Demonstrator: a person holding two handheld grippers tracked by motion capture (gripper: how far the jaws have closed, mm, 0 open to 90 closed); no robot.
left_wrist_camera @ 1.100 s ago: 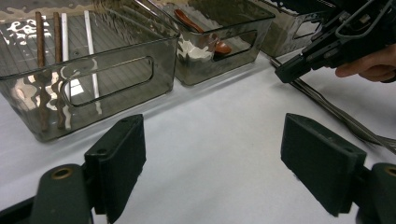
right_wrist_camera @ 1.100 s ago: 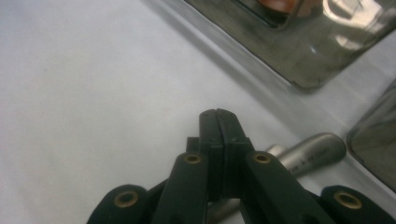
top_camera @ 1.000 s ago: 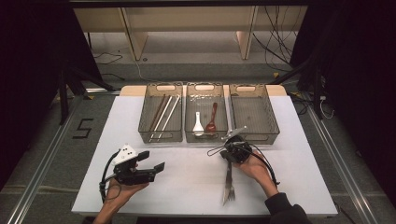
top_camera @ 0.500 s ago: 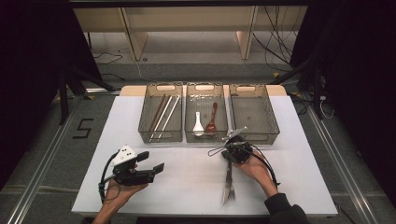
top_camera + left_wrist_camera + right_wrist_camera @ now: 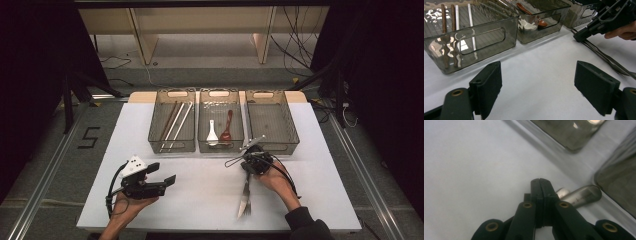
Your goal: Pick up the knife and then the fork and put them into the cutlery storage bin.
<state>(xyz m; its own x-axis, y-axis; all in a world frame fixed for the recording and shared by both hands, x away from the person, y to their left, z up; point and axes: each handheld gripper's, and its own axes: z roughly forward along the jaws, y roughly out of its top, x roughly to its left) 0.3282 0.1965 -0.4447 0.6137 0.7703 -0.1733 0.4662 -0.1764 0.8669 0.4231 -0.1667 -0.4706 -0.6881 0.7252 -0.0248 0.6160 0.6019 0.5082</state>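
Steel forks [image 5: 244, 196] lie on the white table [image 5: 200, 200] just in front of your right hand, tines toward you and handles running up under your right gripper [image 5: 248, 168]. In the right gripper view the two black jaws stand pressed flat together with no gap, and two rounded metal handle ends [image 5: 580, 195] poke out just behind and to the right of them; whether the pads pinch a handle or merely rest beside it you cannot tell from these views. The left gripper view shows that gripper's tip [image 5: 580, 37] down at the table where the fork handles begin.

Your left gripper [image 5: 165, 180] rests in your left hand [image 5: 127, 205] near the table's front left, well apart from the forks. Its jaws stand wide apart with nothing between them but bare table.

Three smoky translucent bins sit side by side toward the far edge of the table. Your left bin [image 5: 172, 145] holds chopsticks [image 5: 175, 120], dark and pale ones lying lengthwise. Your middle bin [image 5: 220, 146] holds a white spoon [image 5: 212, 132] and a reddish-brown spoon [image 5: 226, 127]. Your right bin [image 5: 272, 120] stands just beyond the right gripper.
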